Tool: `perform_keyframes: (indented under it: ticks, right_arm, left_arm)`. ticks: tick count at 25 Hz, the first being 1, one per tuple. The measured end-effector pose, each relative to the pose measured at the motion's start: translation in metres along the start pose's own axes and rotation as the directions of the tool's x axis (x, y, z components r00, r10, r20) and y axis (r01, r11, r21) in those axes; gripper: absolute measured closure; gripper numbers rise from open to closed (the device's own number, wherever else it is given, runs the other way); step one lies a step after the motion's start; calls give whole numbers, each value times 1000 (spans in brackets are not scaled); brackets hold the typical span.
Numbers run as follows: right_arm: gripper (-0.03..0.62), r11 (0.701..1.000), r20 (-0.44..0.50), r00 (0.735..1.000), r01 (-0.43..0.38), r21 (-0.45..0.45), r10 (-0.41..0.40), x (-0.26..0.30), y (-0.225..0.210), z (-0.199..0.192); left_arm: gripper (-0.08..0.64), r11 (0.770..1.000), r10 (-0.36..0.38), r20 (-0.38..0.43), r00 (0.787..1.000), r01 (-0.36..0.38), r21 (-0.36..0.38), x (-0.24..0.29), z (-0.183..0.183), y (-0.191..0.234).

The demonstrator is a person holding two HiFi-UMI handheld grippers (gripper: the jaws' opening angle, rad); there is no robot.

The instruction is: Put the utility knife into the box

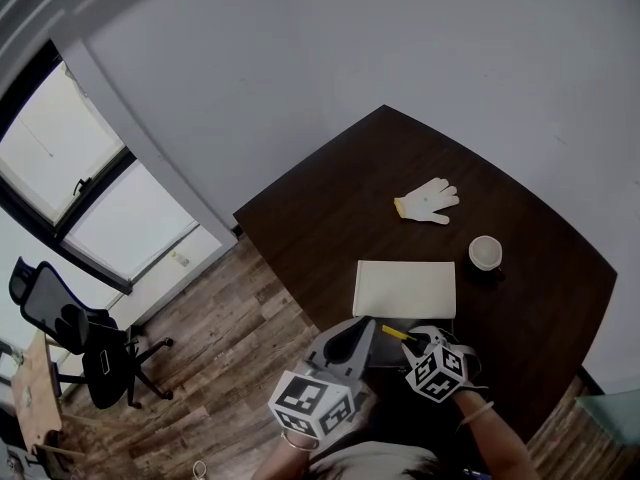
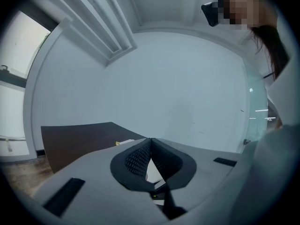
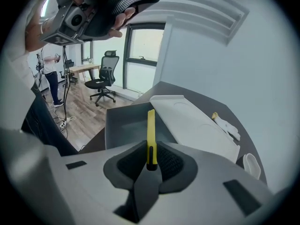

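The yellow utility knife [image 3: 150,134] is clamped upright in my right gripper [image 3: 151,146], its tip above the open grey box [image 3: 125,124]. In the head view the knife [image 1: 397,333] pokes out of the right gripper [image 1: 413,340] over the grey box [image 1: 388,352], at the table's near edge. My left gripper [image 1: 362,326] hovers just left of it, raised. Its jaws [image 2: 150,140] meet at the tips with nothing between them, aimed up at the wall. From the right gripper view the left gripper [image 3: 123,3] hangs high at the top left.
A white lid or tray [image 1: 405,288] lies just beyond the grey box. Further back on the dark table [image 1: 320,218] lie a white glove [image 1: 427,200] and a white cup [image 1: 486,252]. An office chair [image 1: 75,333] stands on the wood floor at left.
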State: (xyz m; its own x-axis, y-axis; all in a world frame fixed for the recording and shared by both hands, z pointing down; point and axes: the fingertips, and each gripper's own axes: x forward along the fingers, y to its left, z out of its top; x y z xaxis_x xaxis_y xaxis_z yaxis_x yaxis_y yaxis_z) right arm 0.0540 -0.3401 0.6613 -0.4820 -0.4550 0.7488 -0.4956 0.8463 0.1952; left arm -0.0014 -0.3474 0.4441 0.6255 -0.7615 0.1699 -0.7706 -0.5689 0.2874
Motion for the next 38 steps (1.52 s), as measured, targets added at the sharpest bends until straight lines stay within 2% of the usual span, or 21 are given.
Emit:
perform_keyframes:
  ticks: [16, 38]
  right_arm:
    - [520, 997, -116, 991, -71, -11, 70, 36, 1, -21]
    - [518, 988, -215, 964, -152, 35, 156, 56, 8, -27]
  left_arm:
    - [541, 999, 23, -27, 999, -24, -23, 12, -14, 14]
    - [541, 998, 33, -36, 999, -34, -44, 16, -15, 32]
